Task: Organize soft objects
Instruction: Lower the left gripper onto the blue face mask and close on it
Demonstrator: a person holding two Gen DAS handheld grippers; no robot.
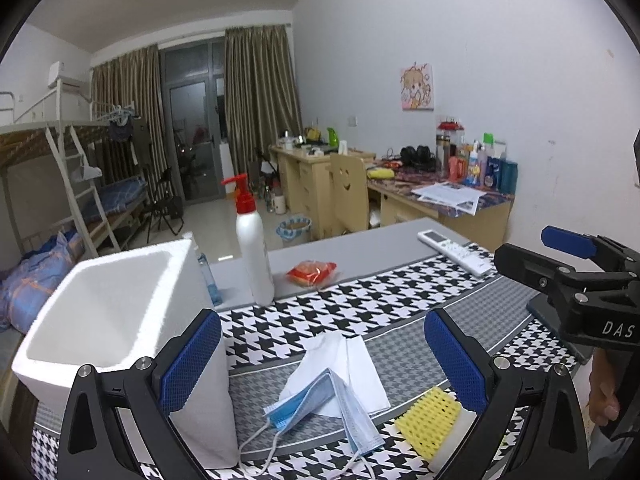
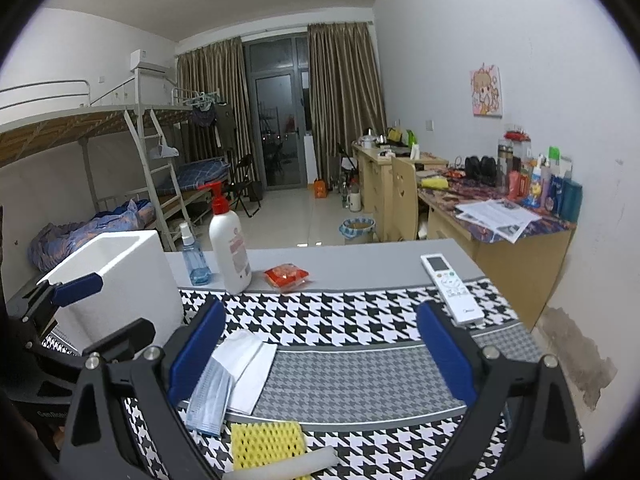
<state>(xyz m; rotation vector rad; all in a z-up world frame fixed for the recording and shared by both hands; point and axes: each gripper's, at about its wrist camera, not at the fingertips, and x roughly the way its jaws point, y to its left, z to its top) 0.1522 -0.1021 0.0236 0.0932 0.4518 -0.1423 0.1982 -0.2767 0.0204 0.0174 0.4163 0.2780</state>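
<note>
**A:** What do I have in the containers?

**B:** From my left wrist view, the white foam box (image 1: pixel 108 304) sits at the left of the frame on the houndstooth cloth (image 1: pixel 360 304) that covers the worktop (image 1: pixel 360 252). Its mouth faces up and the part of the inside I can see is bare white (the near bottom corner is hidden by my own finger). Behind it stand a white pump bottle (image 1: pixel 252 248) with a red head and a small blue spray bottle (image 2: pixel 194 258); I cannot see into either.

**A:** And the soft things?

**B:** All outside the box, low in the frame. A blue face mask (image 1: pixel 332 408) lies partly on a folded white tissue (image 1: pixel 348 368), just right of the box. A yellow foam net (image 1: pixel 428 420) lies at lower right, near the mask, with a white foam sleeve (image 2: pixel 304 460) touching it in the right wrist view.

**A:** The tools?

**B:** My left hand-held gripper (image 1: pixel 324 368) is spread wide, the mask and tissue between its blue pads, nothing pinched. My right hand-held gripper (image 2: pixel 320 356) is spread too, over the grey band of cloth, holding nothing. A red snack packet (image 1: pixel 314 272) and a white remote (image 2: pixel 450 286) lie farther back.
</note>
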